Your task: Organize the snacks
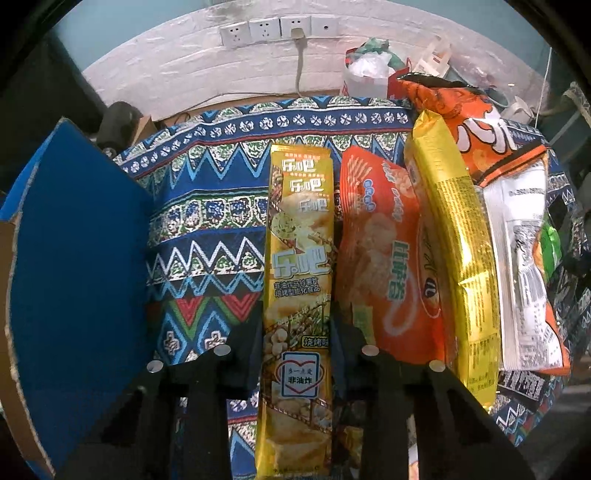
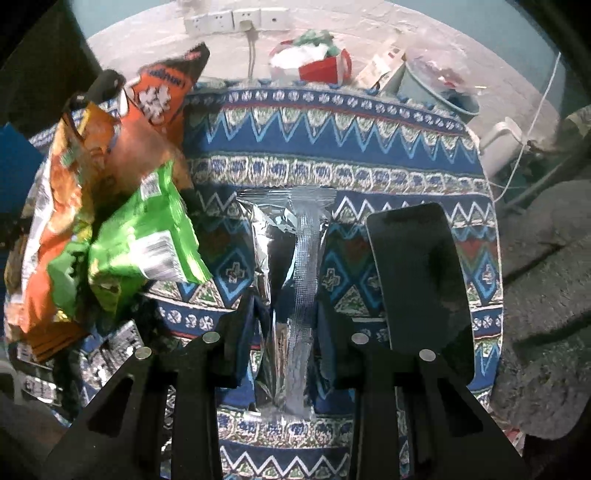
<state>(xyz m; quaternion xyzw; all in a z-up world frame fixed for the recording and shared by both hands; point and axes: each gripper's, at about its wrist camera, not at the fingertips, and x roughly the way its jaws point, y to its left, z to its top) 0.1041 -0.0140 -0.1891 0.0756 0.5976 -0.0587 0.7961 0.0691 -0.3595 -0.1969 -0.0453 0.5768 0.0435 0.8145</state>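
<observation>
A long yellow chip pack runs up the middle of the left wrist view, and my left gripper is shut on its lower part. Right of it lie an orange snack bag, a yellow bag and a big orange bag, overlapping one another. In the right wrist view my right gripper is shut on a silver foil bag, seam side up, above the patterned cloth. A green bag and orange bags are piled at the left.
An open blue cardboard box stands at the left of the patterned tablecloth. A flat black object lies right of the foil bag. Behind the table are a white brick wall with sockets, a red-and-white bag and a bucket.
</observation>
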